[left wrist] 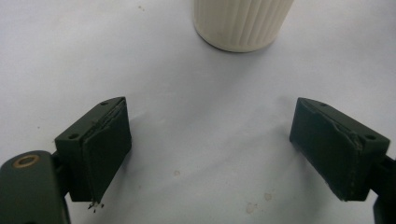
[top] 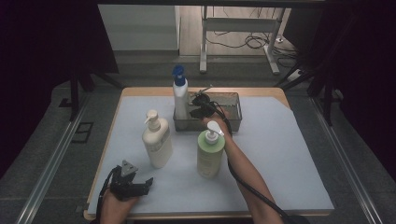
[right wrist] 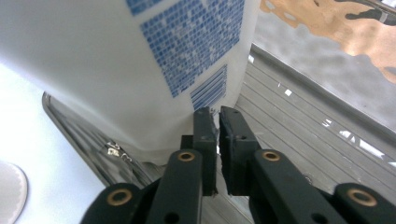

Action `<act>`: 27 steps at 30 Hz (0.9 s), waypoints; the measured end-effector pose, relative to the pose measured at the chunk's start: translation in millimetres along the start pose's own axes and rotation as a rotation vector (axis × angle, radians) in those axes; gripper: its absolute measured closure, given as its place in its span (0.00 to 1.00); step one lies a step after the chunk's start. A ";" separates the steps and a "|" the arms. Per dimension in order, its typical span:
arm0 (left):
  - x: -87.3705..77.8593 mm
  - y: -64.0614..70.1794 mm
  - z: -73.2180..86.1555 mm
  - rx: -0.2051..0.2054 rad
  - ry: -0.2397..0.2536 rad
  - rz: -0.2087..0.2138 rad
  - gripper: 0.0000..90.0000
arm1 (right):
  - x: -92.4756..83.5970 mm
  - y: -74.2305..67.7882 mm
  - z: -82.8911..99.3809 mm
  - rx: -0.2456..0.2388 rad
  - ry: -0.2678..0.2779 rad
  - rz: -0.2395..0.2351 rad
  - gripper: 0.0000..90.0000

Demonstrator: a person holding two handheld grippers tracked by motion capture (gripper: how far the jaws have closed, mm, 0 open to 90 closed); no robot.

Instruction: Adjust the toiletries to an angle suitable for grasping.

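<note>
- The right tongs (right wrist: 218,122) sat nearly closed, gripping nothing, just beside the white bottle (top: 180,99) (blue-capped) in the tray (top: 233,122) at 12 o'clock.
- The left tongs (left wrist: 210,154) gaped open over the worktop (top: 280,154) at 7 o'clock.

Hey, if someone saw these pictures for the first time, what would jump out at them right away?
Three pump bottles stand out on the pale table mat: a cream bottle at left, a green bottle in the middle, and a white bottle with a blue pump standing in the metal tray behind. The right gripper sits nearly shut against that white bottle, while the left gripper rests open near the front edge.
</note>
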State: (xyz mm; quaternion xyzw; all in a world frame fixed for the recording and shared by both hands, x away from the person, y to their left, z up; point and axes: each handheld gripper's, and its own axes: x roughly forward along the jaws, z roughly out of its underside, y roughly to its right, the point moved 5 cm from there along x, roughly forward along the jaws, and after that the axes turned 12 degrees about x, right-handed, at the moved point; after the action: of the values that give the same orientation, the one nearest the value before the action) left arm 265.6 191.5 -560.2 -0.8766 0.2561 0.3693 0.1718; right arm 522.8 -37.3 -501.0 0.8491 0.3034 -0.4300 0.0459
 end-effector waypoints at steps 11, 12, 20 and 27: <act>-0.1 0.1 0.0 0.000 -0.001 0.000 0.14 | -20.3 5.6 3.5 -0.013 0.038 -0.034 0.60; -0.1 0.1 0.0 0.000 -0.001 0.000 0.14 | -20.3 5.6 3.5 -0.013 0.038 -0.034 0.60; -0.1 0.0 0.1 0.001 -0.001 0.000 0.14 | -42.9 6.4 5.1 -0.052 0.088 -0.073 0.42; -0.1 0.0 0.1 0.002 -0.002 -0.001 0.14 | -58.6 7.7 7.9 -0.076 0.096 -0.098 0.33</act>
State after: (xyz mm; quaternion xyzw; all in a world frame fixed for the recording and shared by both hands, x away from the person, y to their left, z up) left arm 265.5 191.6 -560.2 -0.8763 0.2560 0.3697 0.1728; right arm 495.4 -74.0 -462.9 0.8504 0.3627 -0.3788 0.0425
